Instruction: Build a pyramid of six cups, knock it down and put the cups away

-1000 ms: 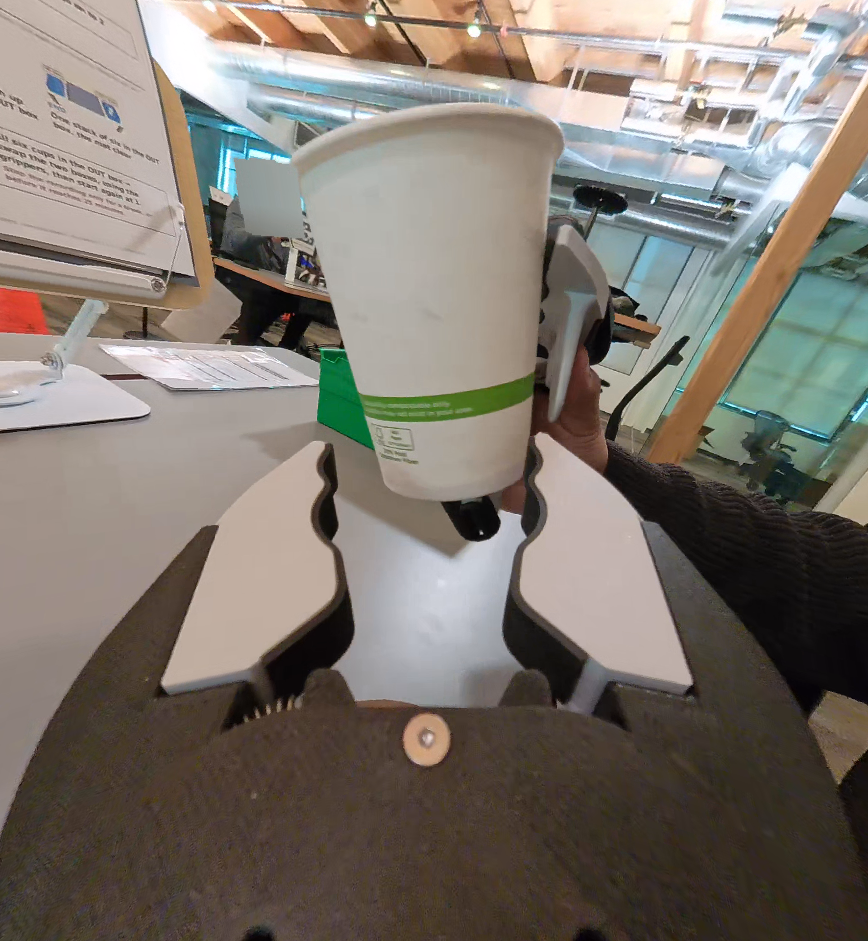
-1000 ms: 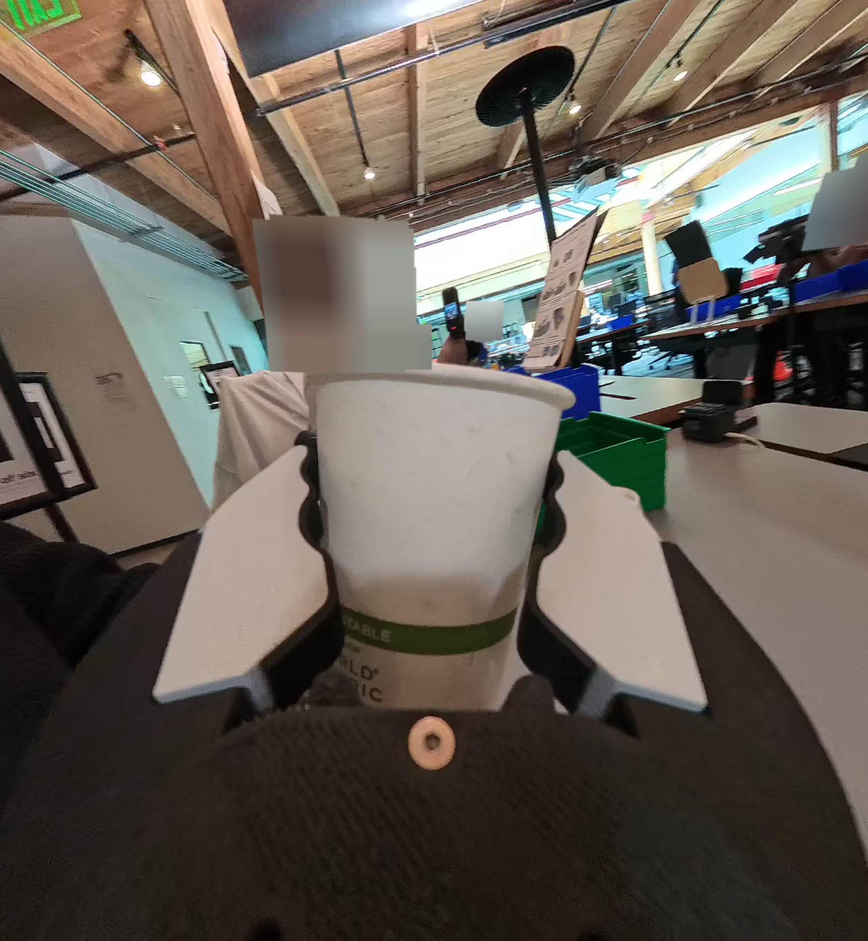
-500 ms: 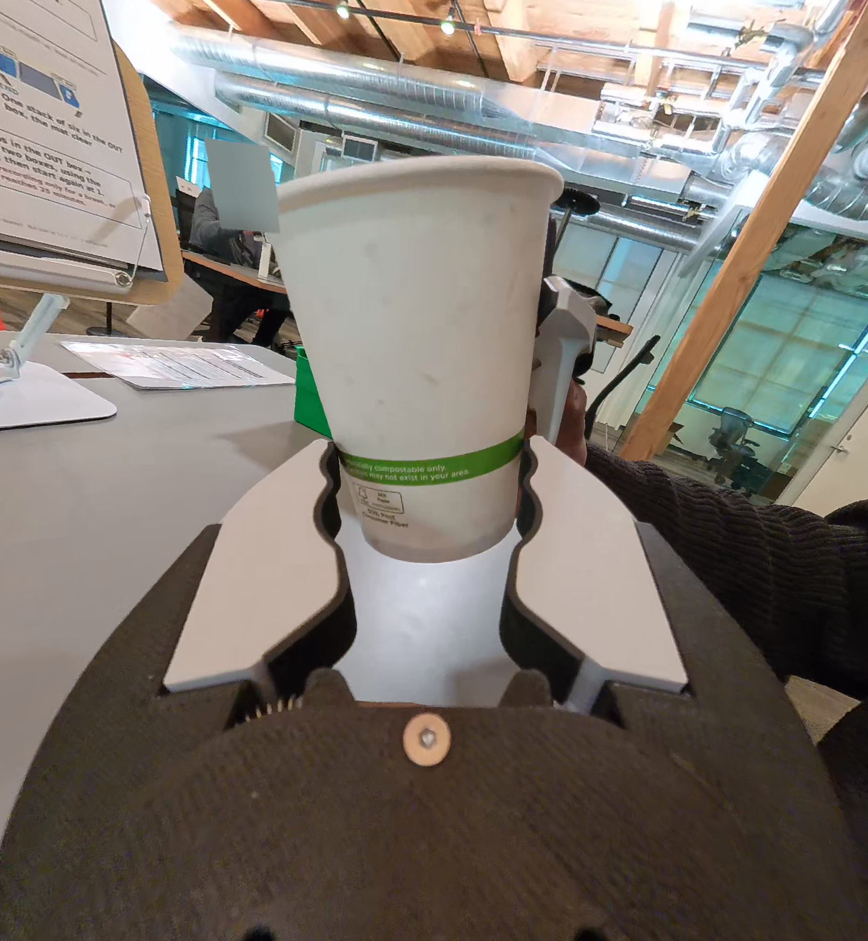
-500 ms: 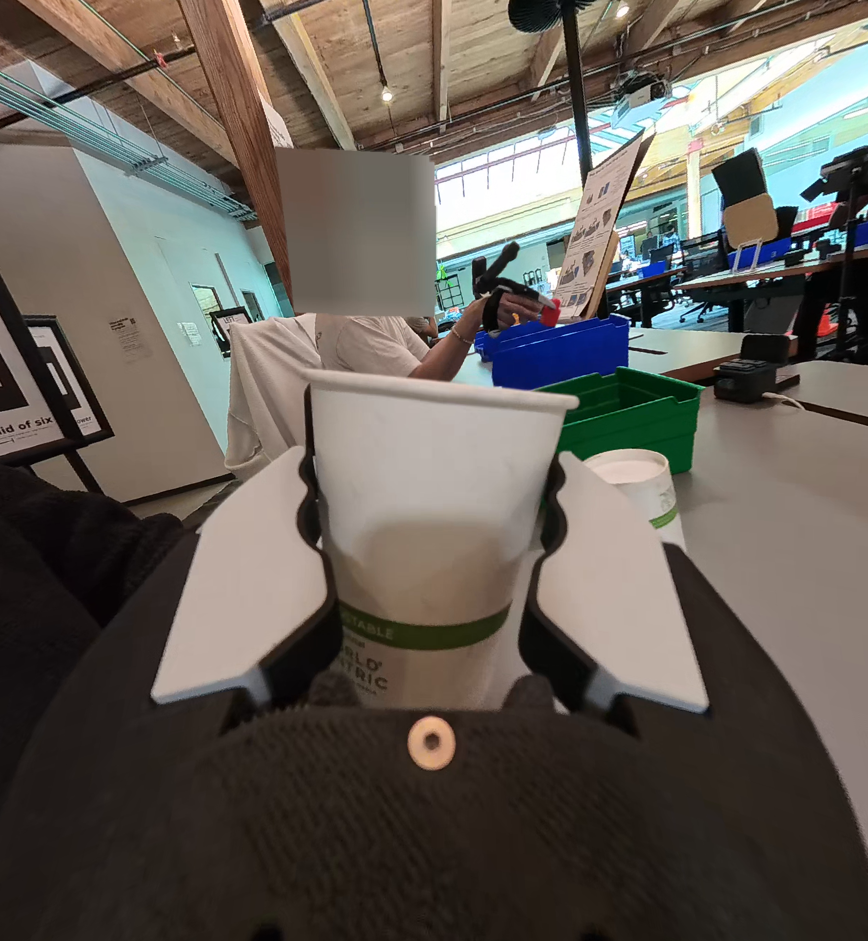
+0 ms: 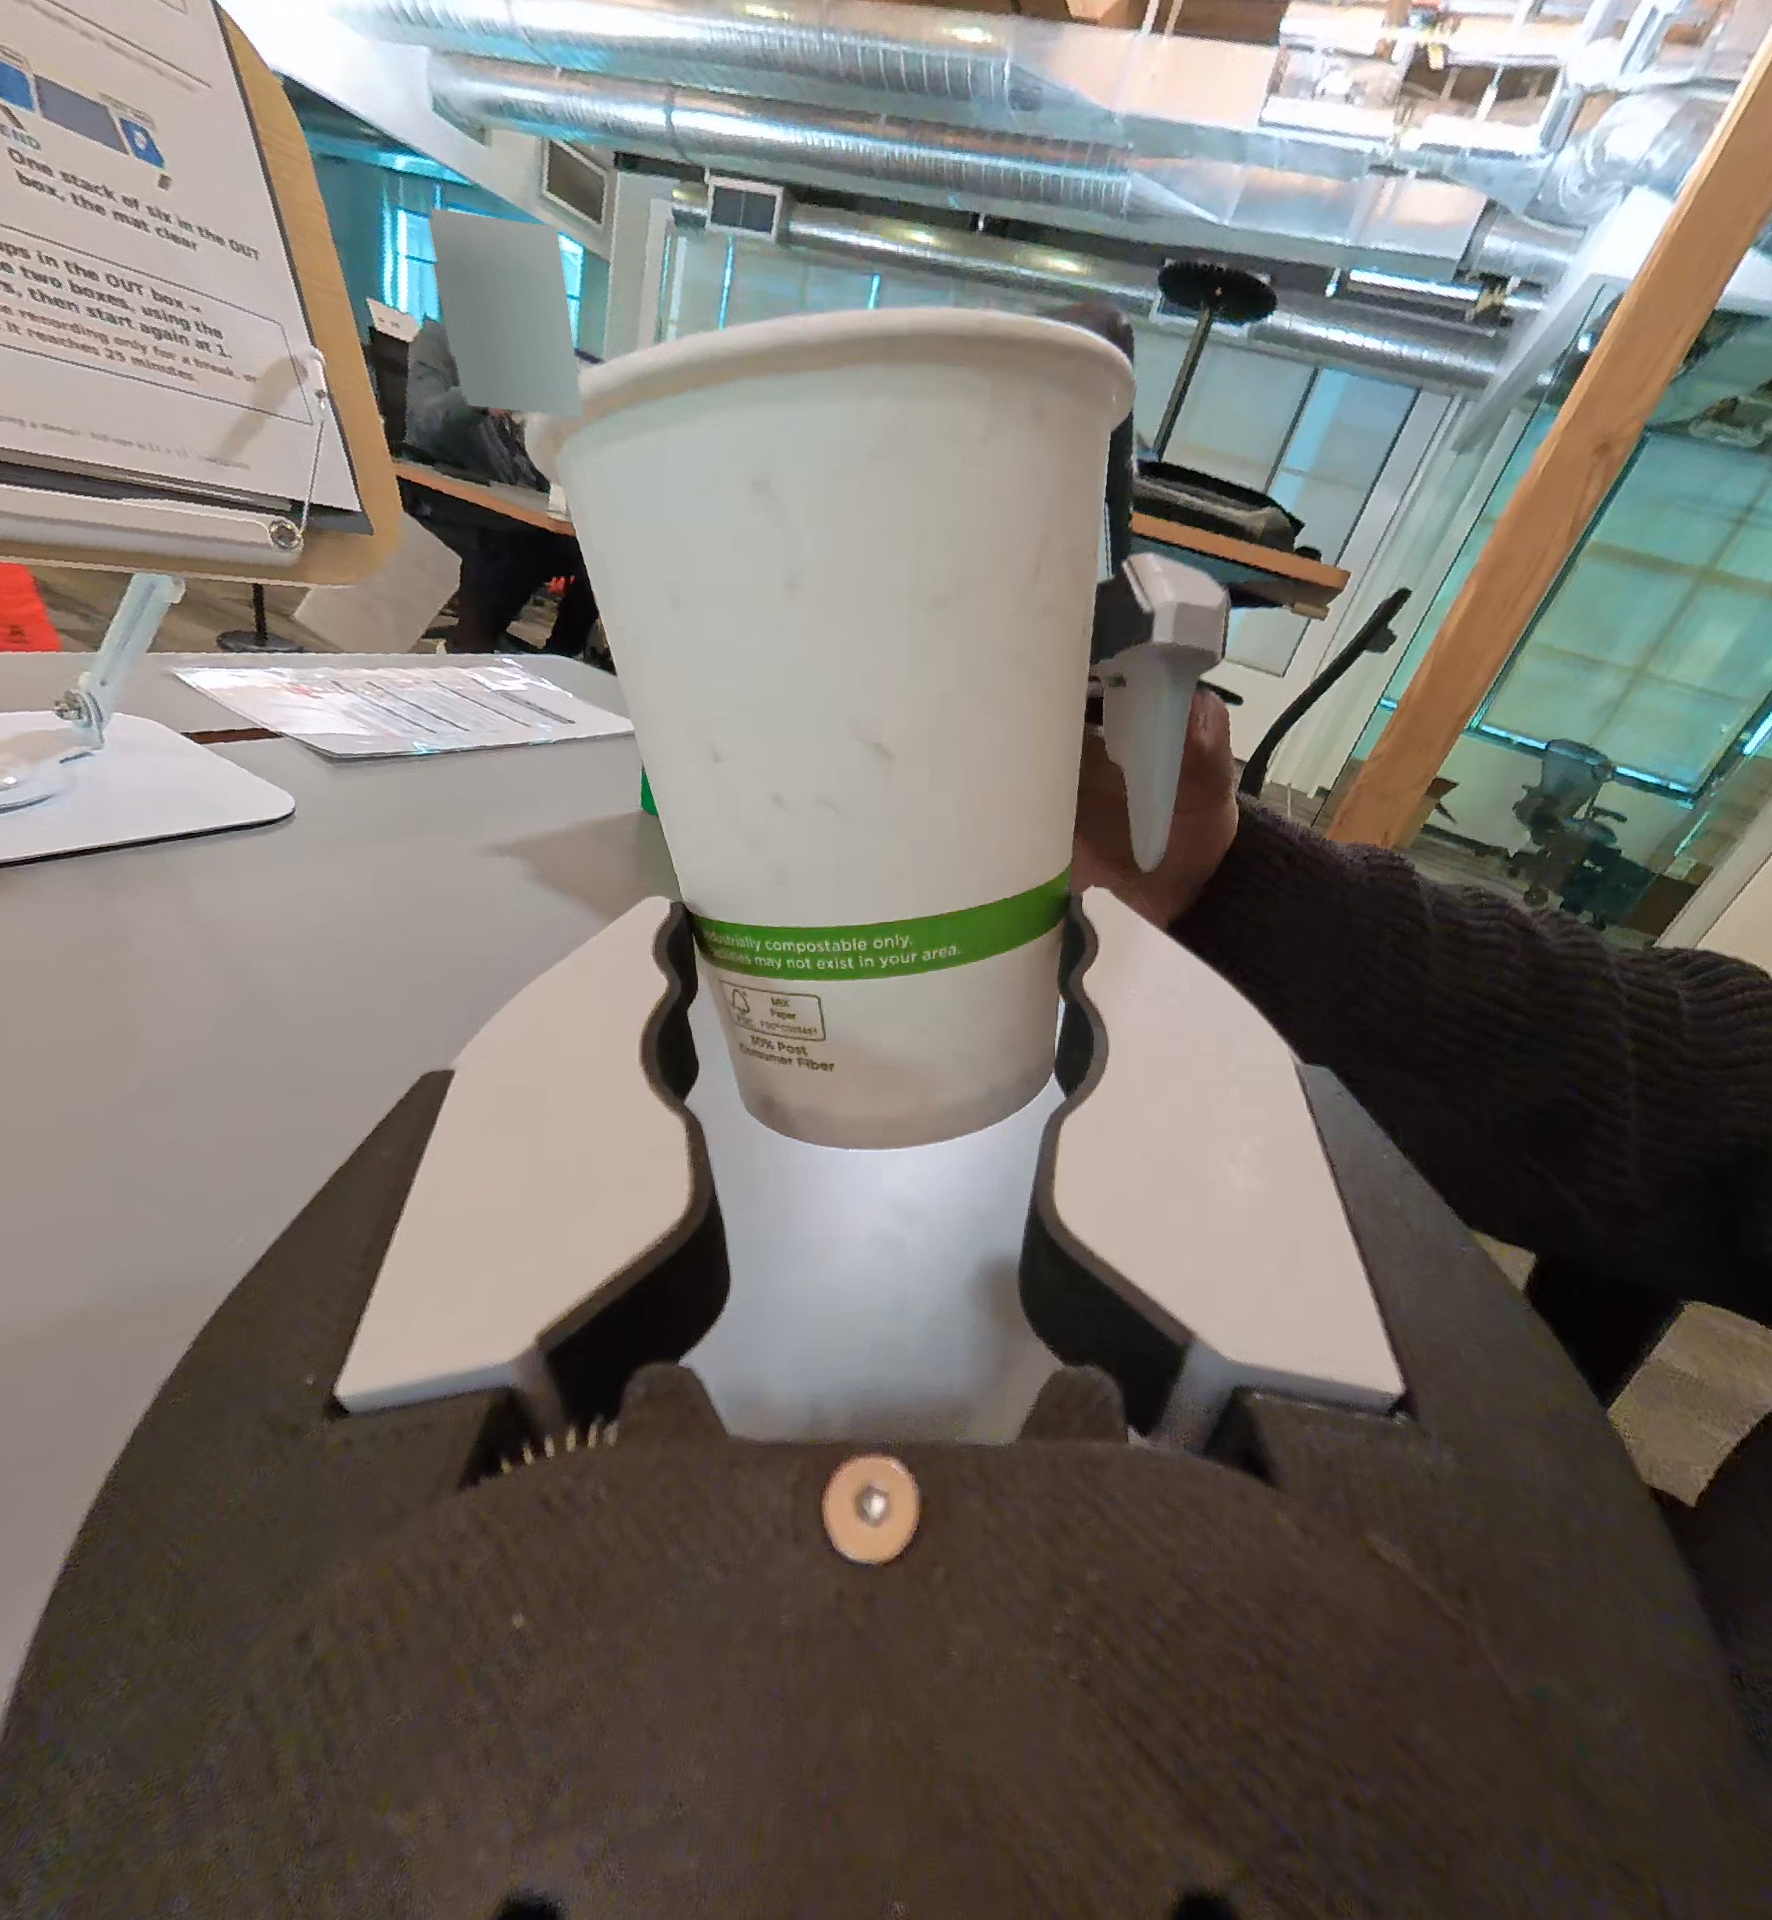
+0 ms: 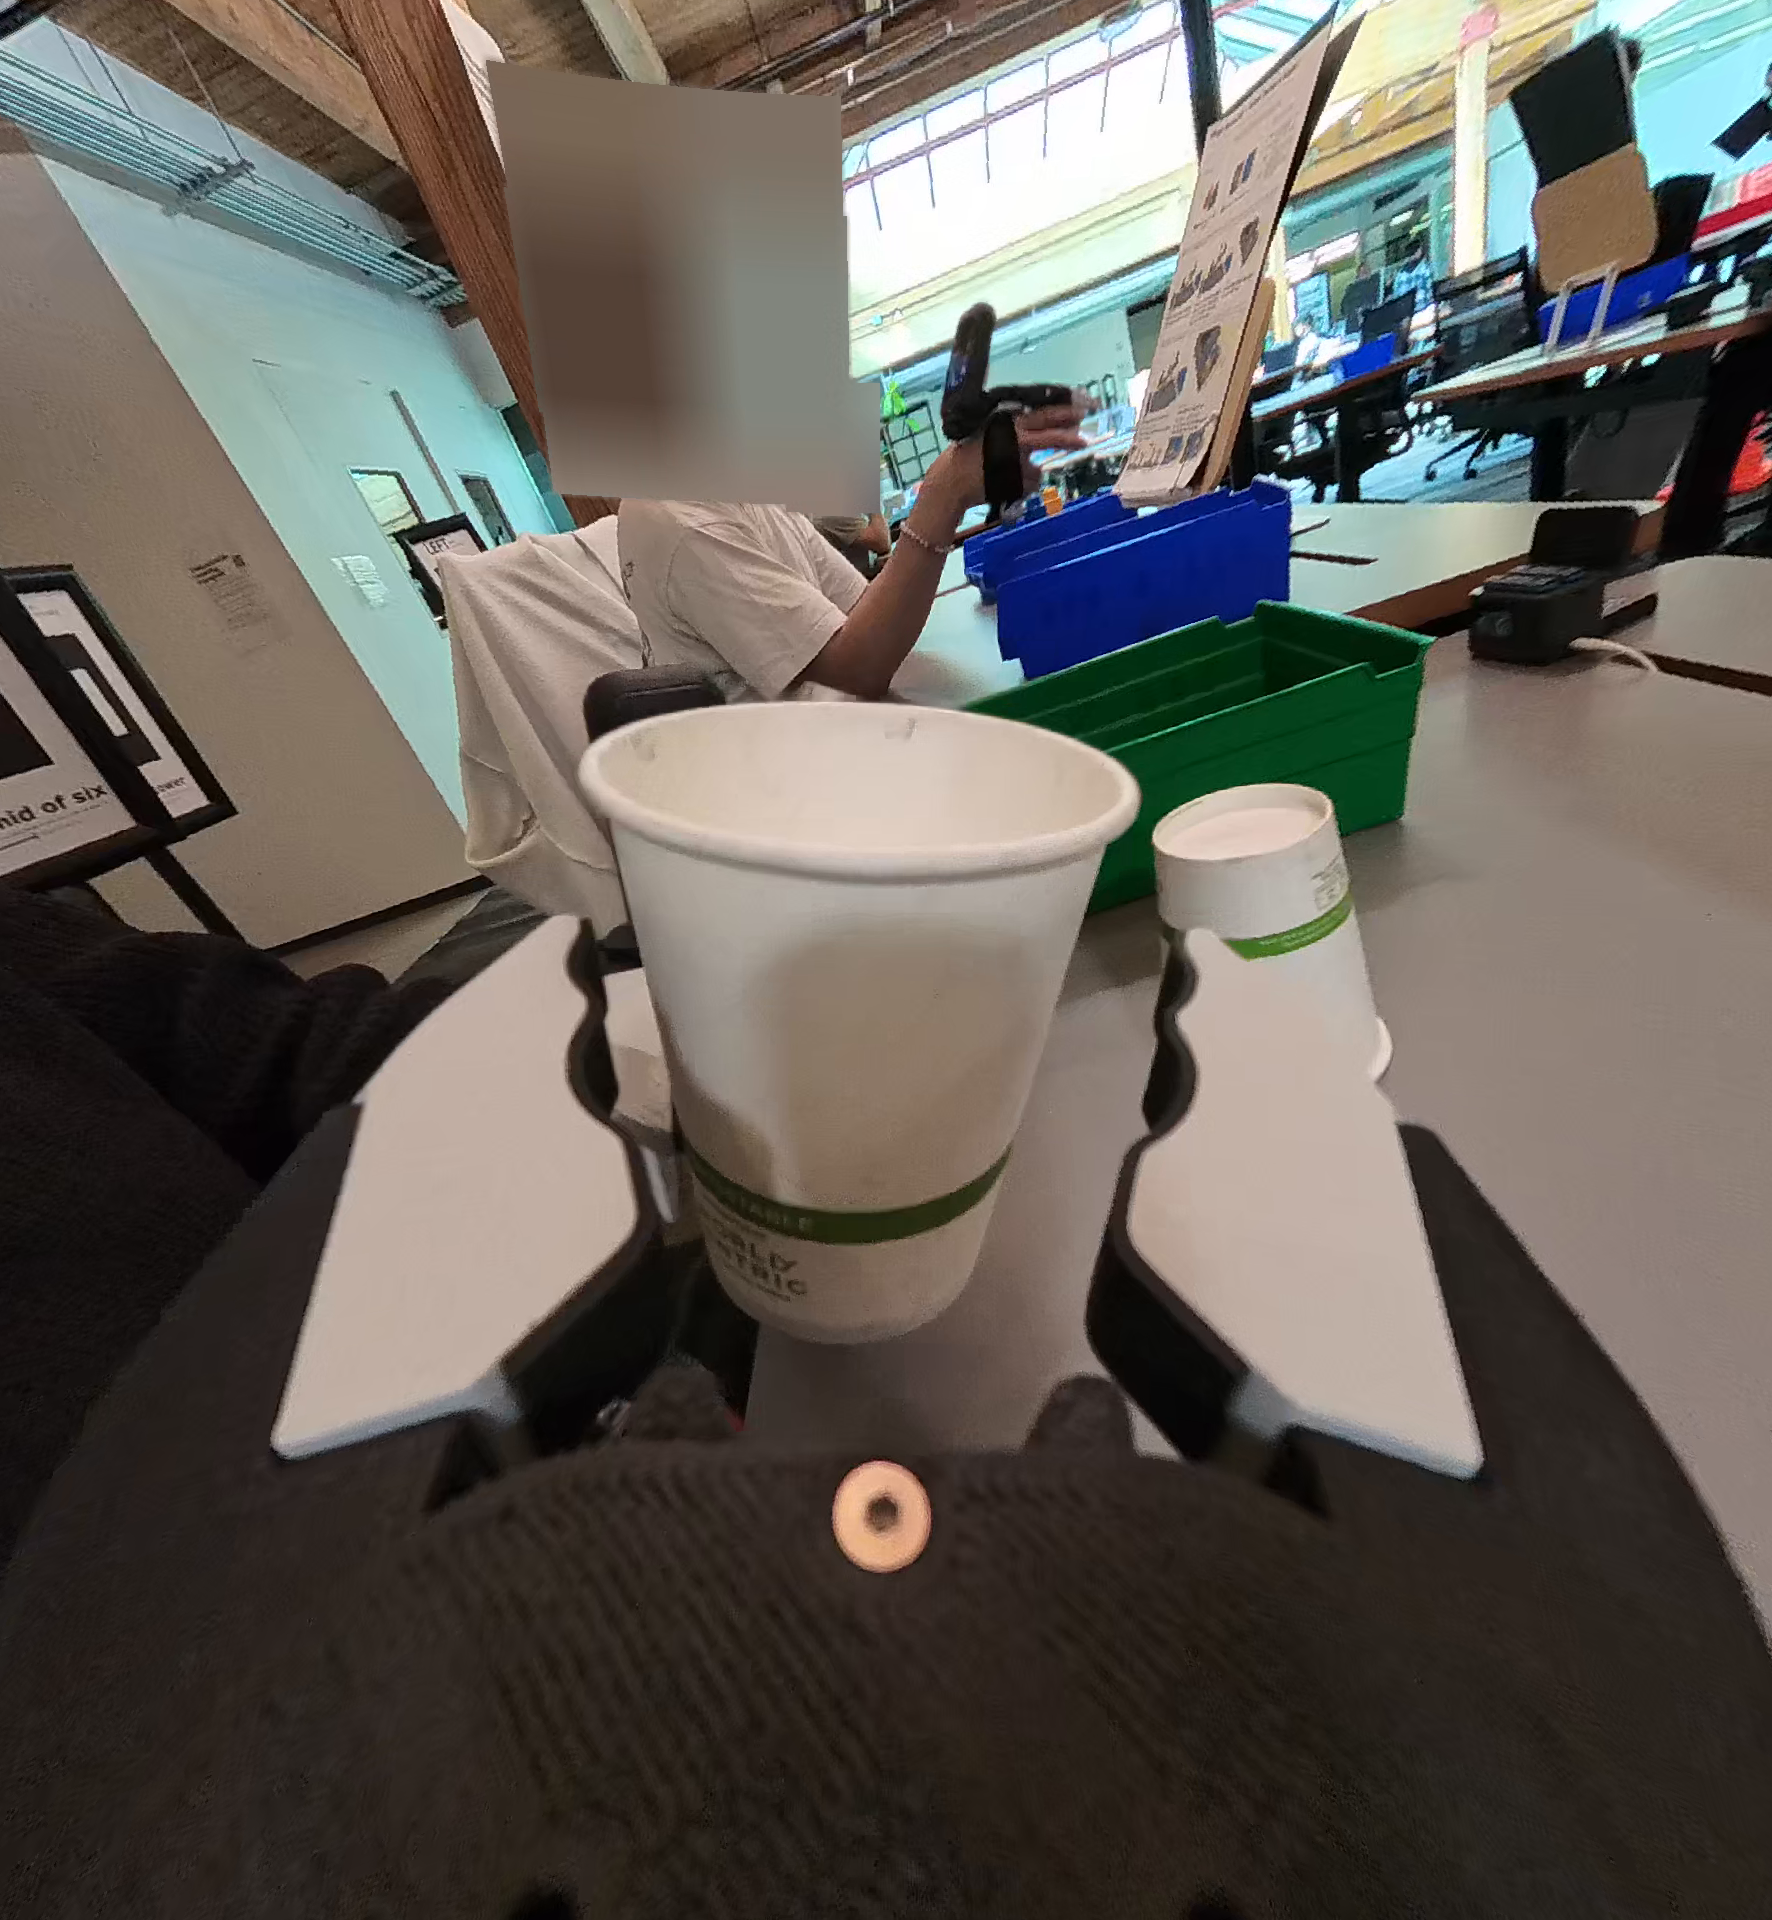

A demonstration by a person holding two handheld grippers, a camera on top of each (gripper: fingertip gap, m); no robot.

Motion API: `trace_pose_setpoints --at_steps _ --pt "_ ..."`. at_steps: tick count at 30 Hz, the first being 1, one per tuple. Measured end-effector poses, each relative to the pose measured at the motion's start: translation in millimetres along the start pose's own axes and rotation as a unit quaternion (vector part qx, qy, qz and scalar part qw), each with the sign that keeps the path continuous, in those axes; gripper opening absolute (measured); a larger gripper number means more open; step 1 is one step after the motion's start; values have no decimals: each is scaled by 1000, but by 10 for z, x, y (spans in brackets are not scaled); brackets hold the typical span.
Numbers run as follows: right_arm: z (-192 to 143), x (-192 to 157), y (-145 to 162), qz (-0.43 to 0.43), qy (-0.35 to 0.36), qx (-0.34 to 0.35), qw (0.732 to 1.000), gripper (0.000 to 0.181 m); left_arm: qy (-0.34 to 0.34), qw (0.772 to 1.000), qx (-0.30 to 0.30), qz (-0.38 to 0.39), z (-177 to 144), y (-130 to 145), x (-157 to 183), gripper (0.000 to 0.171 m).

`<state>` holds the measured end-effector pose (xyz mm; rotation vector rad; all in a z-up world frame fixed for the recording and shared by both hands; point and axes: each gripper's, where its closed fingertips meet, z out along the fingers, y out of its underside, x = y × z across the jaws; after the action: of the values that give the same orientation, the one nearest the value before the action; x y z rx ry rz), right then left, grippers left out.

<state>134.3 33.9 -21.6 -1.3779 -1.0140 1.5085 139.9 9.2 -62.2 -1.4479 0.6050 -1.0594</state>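
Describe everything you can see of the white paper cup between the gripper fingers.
The white paper cup is upright, mouth up, with a rolled rim, faint scuffs and a green band with small print near its base. The left gripper is shut on its lower part at the band. The right gripper is open around it, not touching. Whether its base touches the grey table is unclear.

Your right fingers [image 6: 1277, 1143] stand well clear of the paper cup [image 6: 851, 997] on both sides. An upturned cup [image 6: 1266, 894] stands just beyond your right fingertip, the green bin [image 6: 1277, 707] behind it. Farther right the table [image 6: 1640, 935] lies bare. On your left, a paper stand [image 5: 103, 790] occupies the far edge.
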Motion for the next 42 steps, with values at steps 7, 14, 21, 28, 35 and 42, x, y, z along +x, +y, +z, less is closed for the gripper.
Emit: trace_pose_setpoints --at_steps 7,14,21,28,35,42 --pt "11 -43 97 6 -12 -36 999 101 4 999 -43 26 40 148 29 69" --pt "9 -62 134 -8 -16 -53 998 91 1 998 -49 36 42 175 34 69" --pt "-337 156 -341 -58 77 12 995 89 -30 999 -21 36 -4 90 -86 67" --pt "-1857 393 -1444 -197 306 193 911 88 -38 998 -27 30 7 128 -127 66" --pt "-3527 535 -1586 -328 560 215 729 88 -32 998 -46 38 74 230 -76 65" --pt "-3980 870 -1214 -249 602 211 729 89 -32 997 -59 47 103 294 -58 65"
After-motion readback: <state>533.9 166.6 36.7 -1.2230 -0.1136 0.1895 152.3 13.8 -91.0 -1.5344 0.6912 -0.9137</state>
